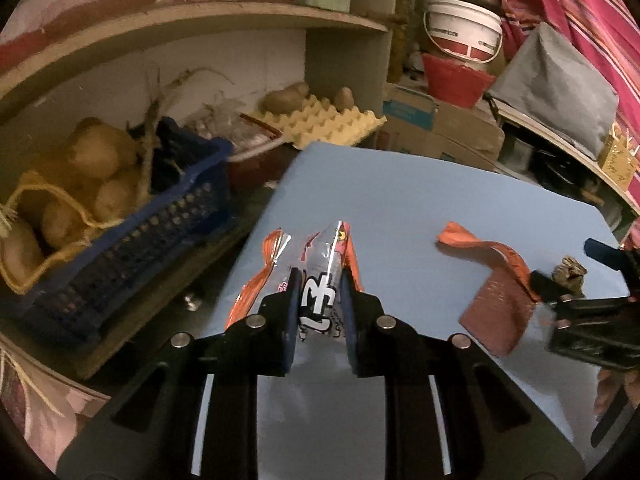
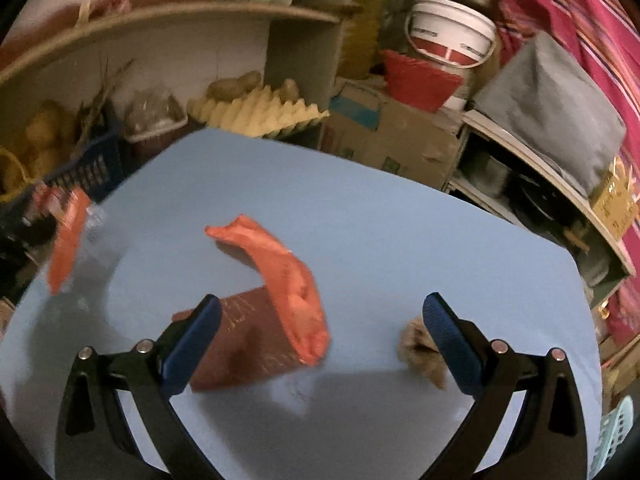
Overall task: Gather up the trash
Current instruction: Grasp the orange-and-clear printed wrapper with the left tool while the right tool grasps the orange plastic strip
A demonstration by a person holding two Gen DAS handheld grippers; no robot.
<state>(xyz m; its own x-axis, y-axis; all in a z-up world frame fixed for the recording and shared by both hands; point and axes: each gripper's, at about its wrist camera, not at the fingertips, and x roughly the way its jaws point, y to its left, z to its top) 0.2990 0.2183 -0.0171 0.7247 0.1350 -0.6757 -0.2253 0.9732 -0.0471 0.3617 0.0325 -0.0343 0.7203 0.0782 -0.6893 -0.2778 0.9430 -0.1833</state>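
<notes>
My left gripper (image 1: 320,280) is shut on a clear plastic wrapper (image 1: 320,276) with orange edges and black-and-white print, held just above the left side of the blue table (image 1: 392,200). That same wrapper (image 2: 68,236) shows blurred at the far left in the right wrist view. My right gripper (image 2: 320,308) stands wide open low over the table, with a curled orange wrapper (image 2: 288,276) and its brown-red flat part (image 2: 240,340) between the fingers. A crumpled brown scrap (image 2: 420,348) lies by the right fingertip (image 2: 440,320). In the left wrist view my right gripper (image 1: 560,268) enters from the right beside the orange wrapper (image 1: 492,256).
A blue crate (image 1: 132,240) with a net of potatoes (image 1: 80,184) stands left of the table under a shelf. A yellow egg tray (image 1: 328,120), cardboard boxes (image 2: 392,136), a red basin (image 1: 456,80) and a white bucket (image 1: 464,28) crowd the back. A pale green basket (image 2: 616,436) sits lower right.
</notes>
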